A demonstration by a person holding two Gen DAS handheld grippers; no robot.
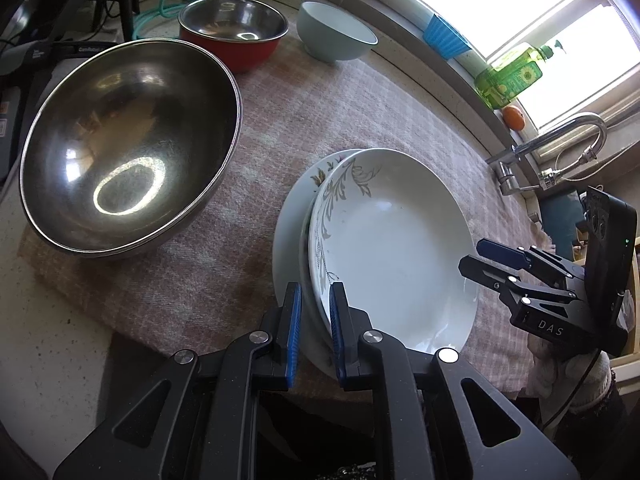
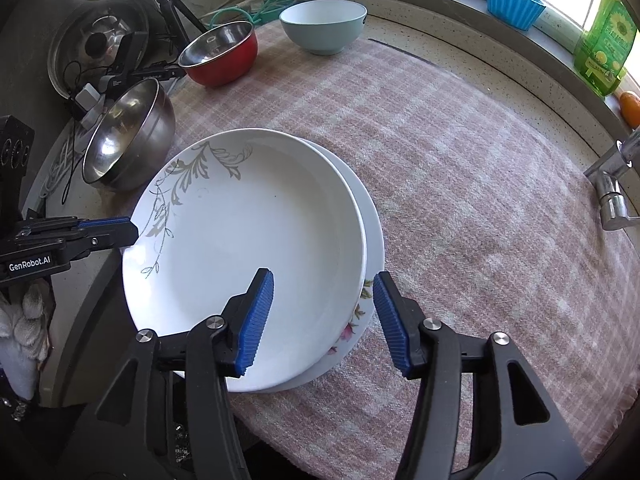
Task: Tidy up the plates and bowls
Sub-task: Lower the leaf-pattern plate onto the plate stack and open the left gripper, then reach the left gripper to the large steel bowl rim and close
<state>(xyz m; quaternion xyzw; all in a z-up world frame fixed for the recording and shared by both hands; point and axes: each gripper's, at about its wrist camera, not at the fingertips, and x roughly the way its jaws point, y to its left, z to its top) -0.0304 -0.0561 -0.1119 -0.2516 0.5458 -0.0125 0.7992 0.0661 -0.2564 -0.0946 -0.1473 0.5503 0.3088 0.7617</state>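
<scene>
The plates are nearly sorted: the vine plate (image 2: 256, 240) lies on top of the flower plate (image 2: 370, 240), stacked on the cloth (image 2: 480, 220) covering the worktop. The left tool (image 1: 316, 324) is clenched on the near rim of the stack. The right tool (image 2: 324, 320) stands released, its pads straddling the stack's rim without pressing. The bowls are left to do: the steel bowl (image 1: 128, 148), red bowl (image 1: 234, 32) and pale bowl (image 1: 336, 34) stand apart, unnested.

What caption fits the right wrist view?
Right gripper open astride stacked white patterned plates; left gripper pinches their far rim.
</scene>
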